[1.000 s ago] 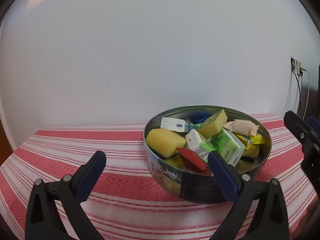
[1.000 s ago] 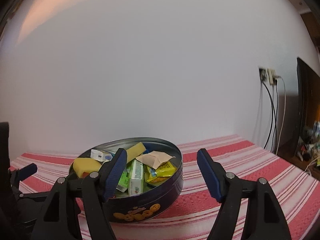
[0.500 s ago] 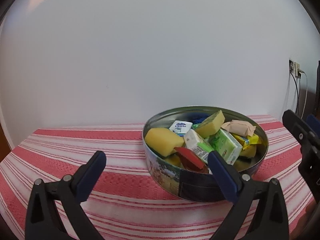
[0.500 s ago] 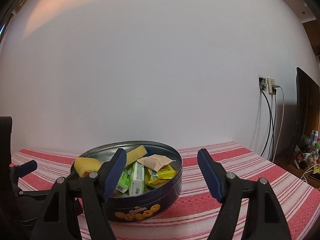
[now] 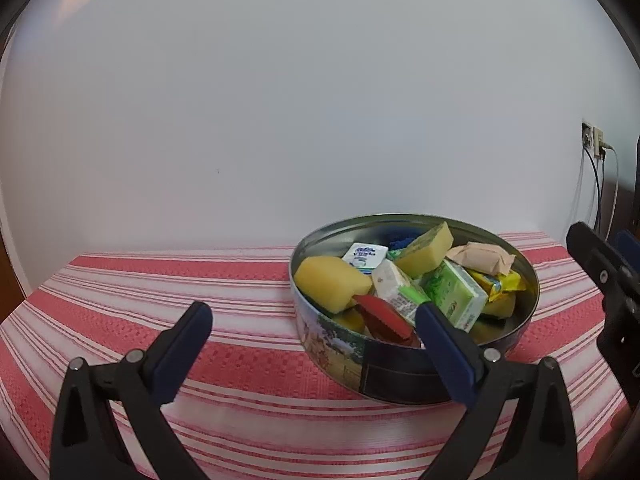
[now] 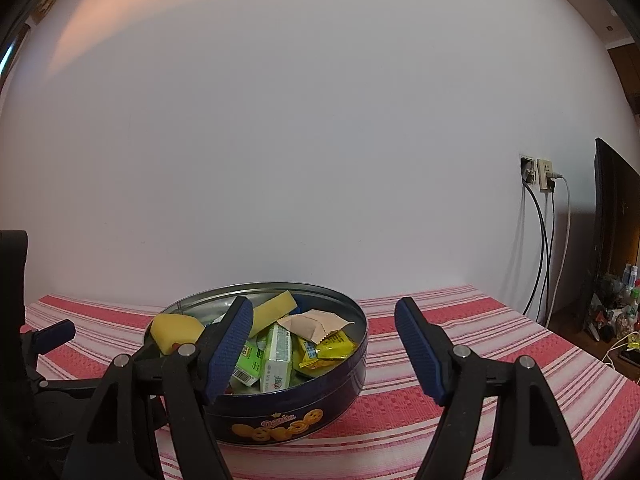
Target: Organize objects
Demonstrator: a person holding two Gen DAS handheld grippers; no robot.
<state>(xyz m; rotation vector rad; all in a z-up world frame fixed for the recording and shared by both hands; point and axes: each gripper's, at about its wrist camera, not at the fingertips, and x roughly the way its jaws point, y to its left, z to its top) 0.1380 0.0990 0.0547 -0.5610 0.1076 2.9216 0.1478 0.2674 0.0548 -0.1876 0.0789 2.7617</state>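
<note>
Your left gripper (image 5: 312, 318) hovers low over the striped tablecloth (image 5: 224, 344) with its blue pads spread wide and nothing between them. Your right gripper (image 6: 324, 320) is likewise spread apart and holds nothing; its tip shows at the right edge of the left wrist view.

The round cookie tin (image 5: 400, 372) stands on the tablecloth toward the table's back edge, close to the white wall (image 5: 320, 100). From the left wrist it sits ahead and to the right, with the gripper's right pad (image 5: 444, 344) in front of its near wall. From the right wrist the tin (image 6: 320, 400) sits ahead and to the left, the left pad (image 6: 230, 344) overlapping its near rim.

The tin is open on top and heaped full. A yellow sponge (image 5: 330, 282) lies at its left side, a second sponge (image 5: 428, 246) leans toward the back, and a small blue-and-white packet (image 5: 365, 257) sits between them. A green-and-white carton (image 5: 456, 294) lies near the middle, a beige wrapper (image 5: 482, 257) and a yellow wrapper (image 5: 500, 282) at the right, and a red piece (image 5: 382, 316) against the near wall.

Wall sockets with cables (image 6: 540, 184) show beyond the table's right edge.
</note>
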